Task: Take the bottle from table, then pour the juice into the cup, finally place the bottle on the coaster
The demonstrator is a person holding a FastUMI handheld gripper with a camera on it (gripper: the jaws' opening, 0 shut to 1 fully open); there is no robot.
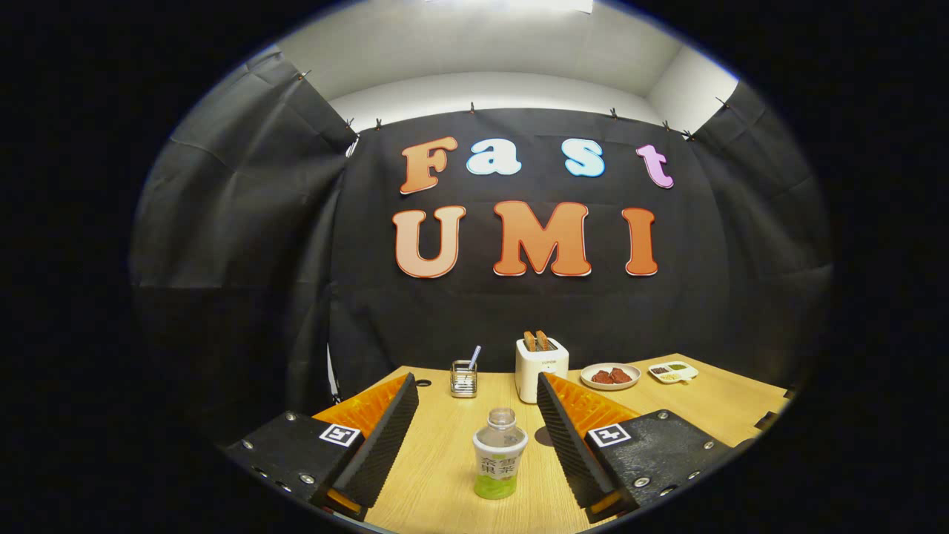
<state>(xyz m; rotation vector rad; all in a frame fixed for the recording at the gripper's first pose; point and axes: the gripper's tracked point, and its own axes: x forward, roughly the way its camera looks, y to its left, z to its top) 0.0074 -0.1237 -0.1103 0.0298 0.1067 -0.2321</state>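
With the fingers of the hand-held gripper (pixel 474 415) spread wide apart and touching nothing, we see the bottle (pixel 499 454) standing upright on the counter (pixel 437 467) between them, uncapped, clear of both. Beyond the fingers we note a white toaster (pixel 540 367) holding two slices, just past the right finger. A glass (pixel 463 378) with a straw stands left of it. A plate (pixel 610 375) and a small divided dish (pixel 672 371) lie further right.
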